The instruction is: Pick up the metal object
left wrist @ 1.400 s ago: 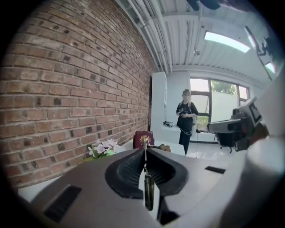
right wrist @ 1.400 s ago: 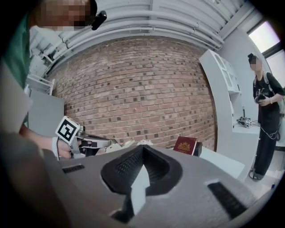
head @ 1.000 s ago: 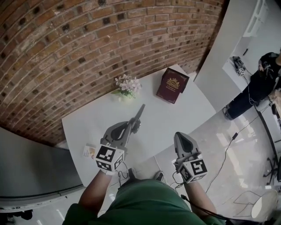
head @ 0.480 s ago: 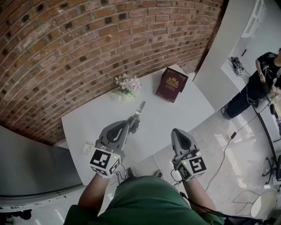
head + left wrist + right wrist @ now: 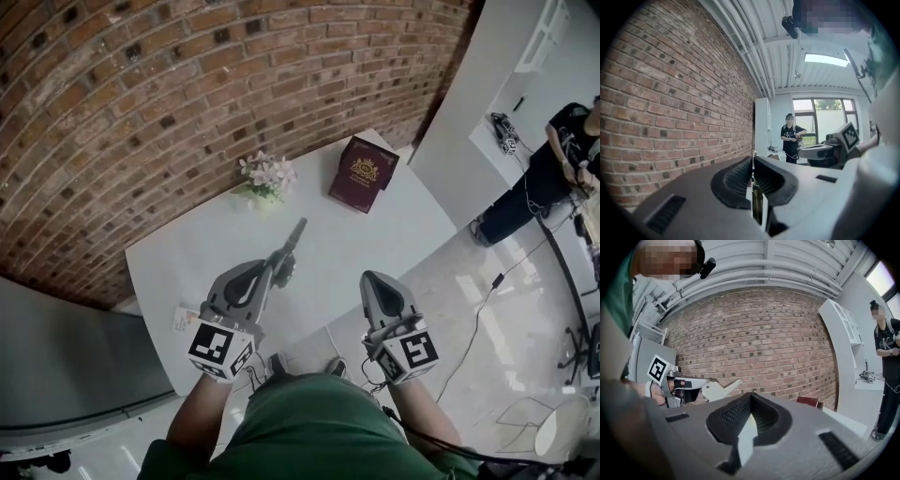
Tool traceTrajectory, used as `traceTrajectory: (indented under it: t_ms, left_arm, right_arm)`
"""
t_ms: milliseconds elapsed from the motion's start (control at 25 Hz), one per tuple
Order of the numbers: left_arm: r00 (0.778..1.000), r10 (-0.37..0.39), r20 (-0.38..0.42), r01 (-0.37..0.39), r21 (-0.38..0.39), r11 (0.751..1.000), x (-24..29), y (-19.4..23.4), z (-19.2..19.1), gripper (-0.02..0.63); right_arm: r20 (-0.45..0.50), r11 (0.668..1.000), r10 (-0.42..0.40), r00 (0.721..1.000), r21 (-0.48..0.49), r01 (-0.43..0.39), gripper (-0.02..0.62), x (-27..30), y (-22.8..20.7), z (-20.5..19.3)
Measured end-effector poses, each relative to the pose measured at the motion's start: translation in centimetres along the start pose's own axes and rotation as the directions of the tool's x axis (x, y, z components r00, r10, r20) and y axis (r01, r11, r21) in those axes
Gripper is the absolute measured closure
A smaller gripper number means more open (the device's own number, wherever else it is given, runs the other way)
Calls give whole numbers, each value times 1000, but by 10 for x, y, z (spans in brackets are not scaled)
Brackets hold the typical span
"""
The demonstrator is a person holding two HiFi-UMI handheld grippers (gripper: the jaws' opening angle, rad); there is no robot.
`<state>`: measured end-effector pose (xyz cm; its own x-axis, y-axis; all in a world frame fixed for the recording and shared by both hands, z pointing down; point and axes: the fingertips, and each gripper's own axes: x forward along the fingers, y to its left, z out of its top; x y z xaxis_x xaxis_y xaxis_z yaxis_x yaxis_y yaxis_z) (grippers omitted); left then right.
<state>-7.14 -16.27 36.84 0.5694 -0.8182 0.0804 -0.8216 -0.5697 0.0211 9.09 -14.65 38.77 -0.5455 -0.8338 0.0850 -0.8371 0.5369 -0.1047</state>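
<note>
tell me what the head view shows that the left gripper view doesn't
Only the head view shows the white table, the small white-and-pink flower bunch and the small card at the table's edge. Only the left gripper view shows the ceiling light panel and the windows. Both show the red brick wall, the person in black, the right gripper, and the left gripper shut on the flat grey metal object.

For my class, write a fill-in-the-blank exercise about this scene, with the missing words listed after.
The left claw is ____ on the metal object.
The right claw holds ____.
Behind the flowers and maroon box rises a ____ wall.
Missing words: shut; nothing; brick.
</note>
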Motion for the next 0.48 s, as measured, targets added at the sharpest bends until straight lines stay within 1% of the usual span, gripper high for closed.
traceTrajectory:
  t_ms: [200, 360, 480]
  left_arm:
    - [1000, -14, -7, 14, -5, 1000, 3, 0, -8, 589]
    - [1000, -11, -23, 10, -10, 1000, 6, 2, -10, 589]
    - [1000, -16, -16, 16, -10, 1000, 8, 2, -14, 590]
  right_arm:
    - [-5, 1000, -10, 1000, 6, 10, 592, 1, -2, -2]
    - [-6, 1000, -19, 1000, 7, 19, 594, 1, -6, -6]
    - [-8, 1000, -20, 1000, 12, 20, 594, 1, -6, -8]
